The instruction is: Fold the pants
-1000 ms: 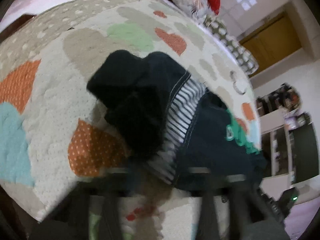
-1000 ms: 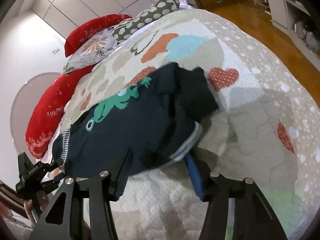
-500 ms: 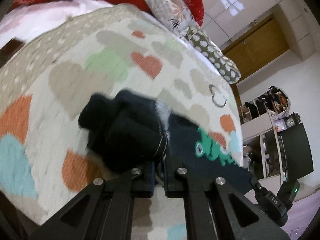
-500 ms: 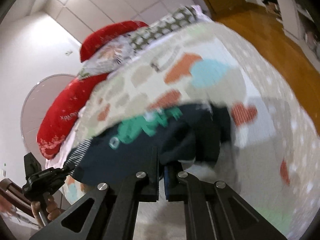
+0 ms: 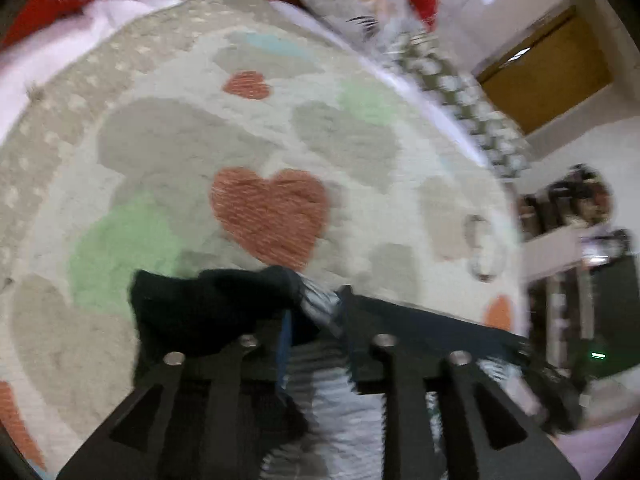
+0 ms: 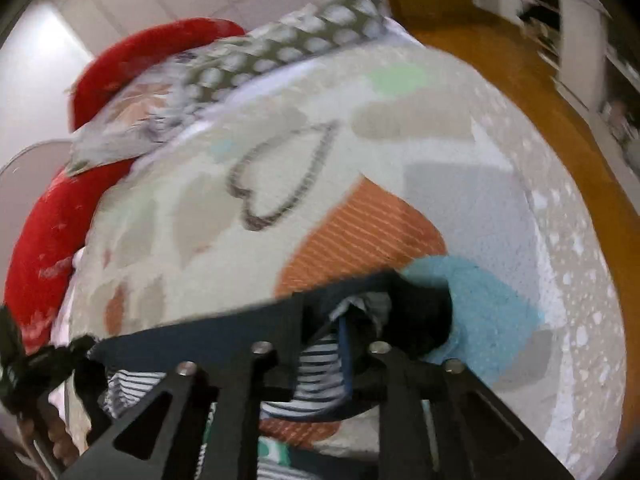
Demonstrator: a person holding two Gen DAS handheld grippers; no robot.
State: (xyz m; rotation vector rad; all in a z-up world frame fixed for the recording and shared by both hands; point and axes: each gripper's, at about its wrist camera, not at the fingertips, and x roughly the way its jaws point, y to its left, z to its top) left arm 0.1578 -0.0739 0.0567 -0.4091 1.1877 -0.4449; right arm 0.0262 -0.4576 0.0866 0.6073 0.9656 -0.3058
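Observation:
The dark navy pants (image 5: 208,312) with a striped waistband (image 5: 320,304) are lifted off the heart-patterned bed cover (image 5: 268,216). My left gripper (image 5: 316,320) is shut on the waistband edge, and the fabric stretches taut to the right toward the other gripper. In the right wrist view my right gripper (image 6: 344,332) is shut on the pants (image 6: 420,320) at the other side, with the striped lining (image 6: 320,376) hanging below and the cloth stretched left. Both views are motion blurred.
Red pillows (image 6: 44,240) and a dotted pillow (image 6: 280,52) lie at the head of the bed. A wooden floor (image 6: 520,80) runs along the bed's right side. Shelves and dark furniture (image 5: 580,280) stand beyond the bed edge.
Both grippers closed on the pants' waistband ends and lifted them off the bed cover, pulling the fabric taut between them and moving it toward the pillows.

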